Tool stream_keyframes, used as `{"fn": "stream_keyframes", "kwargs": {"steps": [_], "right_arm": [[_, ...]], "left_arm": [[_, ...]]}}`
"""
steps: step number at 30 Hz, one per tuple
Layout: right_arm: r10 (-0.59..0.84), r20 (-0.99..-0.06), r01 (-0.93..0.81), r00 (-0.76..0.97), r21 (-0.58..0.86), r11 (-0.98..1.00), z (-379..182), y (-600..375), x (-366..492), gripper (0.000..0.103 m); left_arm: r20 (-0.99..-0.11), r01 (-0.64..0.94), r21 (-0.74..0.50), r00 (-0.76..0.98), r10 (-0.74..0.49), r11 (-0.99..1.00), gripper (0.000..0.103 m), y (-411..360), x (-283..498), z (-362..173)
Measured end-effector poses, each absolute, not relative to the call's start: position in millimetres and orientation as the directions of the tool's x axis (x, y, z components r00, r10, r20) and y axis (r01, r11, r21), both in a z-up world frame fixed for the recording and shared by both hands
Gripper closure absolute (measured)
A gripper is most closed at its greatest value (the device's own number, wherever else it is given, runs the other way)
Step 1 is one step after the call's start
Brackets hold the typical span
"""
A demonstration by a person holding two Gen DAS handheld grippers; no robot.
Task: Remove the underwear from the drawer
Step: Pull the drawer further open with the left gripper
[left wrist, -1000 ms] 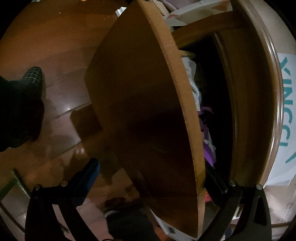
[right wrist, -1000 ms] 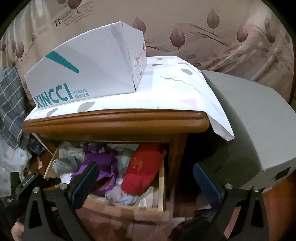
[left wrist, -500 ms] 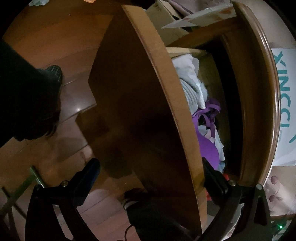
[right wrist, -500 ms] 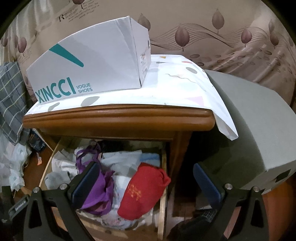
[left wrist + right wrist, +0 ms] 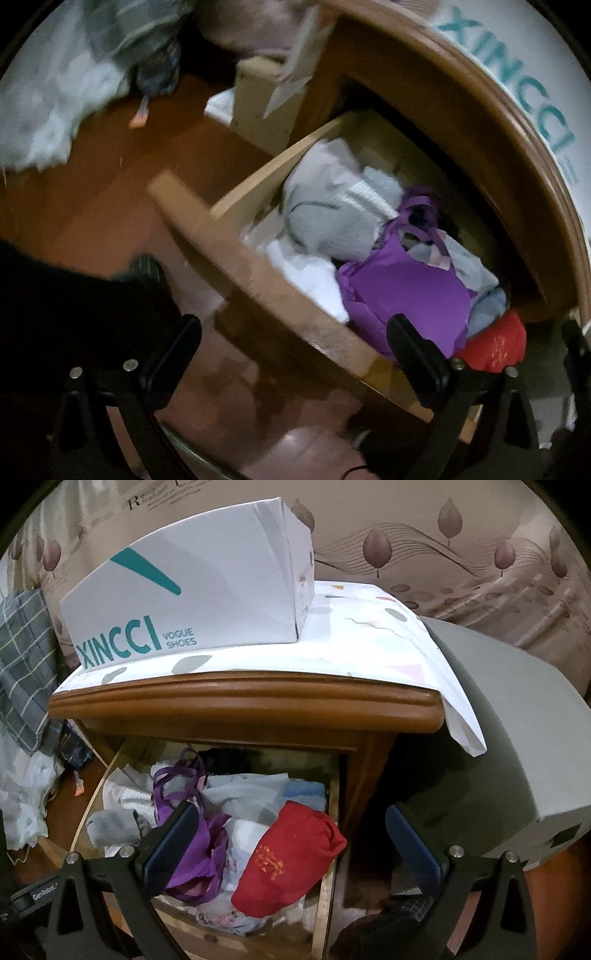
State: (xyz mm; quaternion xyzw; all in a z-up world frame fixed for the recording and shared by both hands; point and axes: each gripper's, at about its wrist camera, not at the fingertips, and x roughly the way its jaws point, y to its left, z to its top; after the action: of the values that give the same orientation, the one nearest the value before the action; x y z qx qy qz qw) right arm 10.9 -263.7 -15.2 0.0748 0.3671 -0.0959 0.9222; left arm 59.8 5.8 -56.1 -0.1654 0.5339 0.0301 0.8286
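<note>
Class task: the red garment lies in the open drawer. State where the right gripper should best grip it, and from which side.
Probably the bunched upper end of the red garment, from above: it lies on top of the pile, beside the drawer wall, under the open right gripper.

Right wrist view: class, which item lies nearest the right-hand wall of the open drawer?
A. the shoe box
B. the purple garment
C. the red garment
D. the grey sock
C: the red garment lies against the drawer's right wall, with the purple garment and grey sock further left.
</note>
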Motion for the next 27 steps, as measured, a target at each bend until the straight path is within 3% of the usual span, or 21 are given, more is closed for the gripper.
{"fn": "stream_keyframes", "kwargs": {"steps": [14, 19, 27], "right_arm": [[-0.149, -0.706, 0.211, 0.692, 0.001, 0.977, -17, -249, 8, 0.000], [-0.194, -0.729, 0.229, 0.657, -0.052, 0.972, -17, -245, 2, 0.000], [-0.204, -0.738, 0.245, 0.643, -0.055, 0.968, -9, -230, 0, 0.000]], "left_arm": [[-0.785, 0.149, -0.046, 0.606, -0.128, 0.988, 0.002, -10, 50, 31], [-0.745, 0.219, 0.057, 0.658, -0.104, 0.974, 0.002, -12, 60, 44], [-0.750, 0.231, 0.052, 0.652, -0.115, 0.972, 0.002, -7, 80, 32]]}}
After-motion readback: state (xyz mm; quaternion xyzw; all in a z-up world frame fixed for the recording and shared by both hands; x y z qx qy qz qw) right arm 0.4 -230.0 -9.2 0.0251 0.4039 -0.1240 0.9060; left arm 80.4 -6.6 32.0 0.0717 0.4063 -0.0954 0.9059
